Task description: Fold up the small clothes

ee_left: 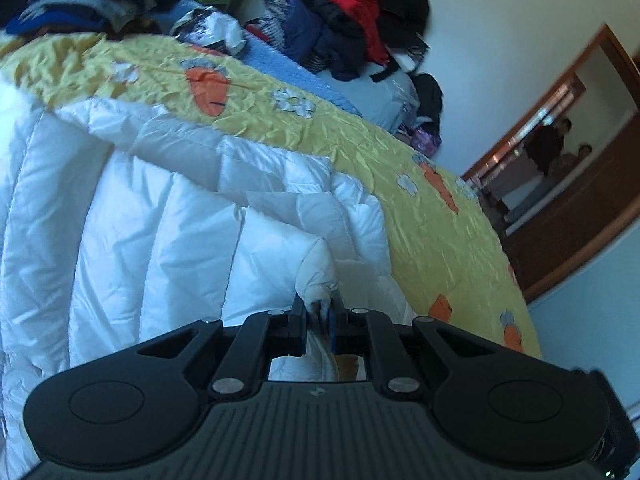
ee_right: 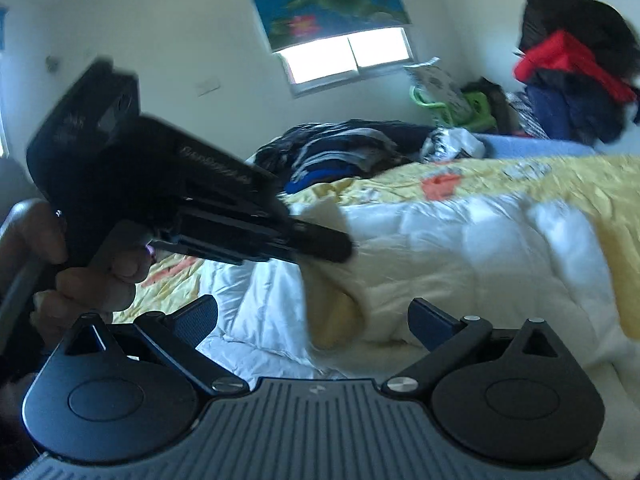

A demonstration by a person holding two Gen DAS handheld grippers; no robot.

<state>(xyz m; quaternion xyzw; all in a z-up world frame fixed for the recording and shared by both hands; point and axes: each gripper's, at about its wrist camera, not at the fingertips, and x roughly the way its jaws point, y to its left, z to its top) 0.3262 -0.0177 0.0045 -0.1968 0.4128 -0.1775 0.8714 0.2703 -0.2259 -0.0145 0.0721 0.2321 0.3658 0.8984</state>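
Note:
A white quilted puffer garment [ee_left: 160,220] lies spread on a bed with a yellow carrot-print cover [ee_left: 440,240]. My left gripper [ee_left: 319,308] is shut on a pinched fold of the white garment at its edge. In the right wrist view the left gripper [ee_right: 336,246] shows from the side, held in a hand, its tips on the same white garment [ee_right: 460,248]. My right gripper [ee_right: 312,320] is open and empty, just above the garment's near edge.
Piles of dark, red and blue clothes [ee_left: 352,20] sit at the far end of the bed. Striped dark clothes [ee_right: 340,148] lie by the wall under a window [ee_right: 348,56]. A wooden-framed doorway [ee_left: 560,168] is at the right.

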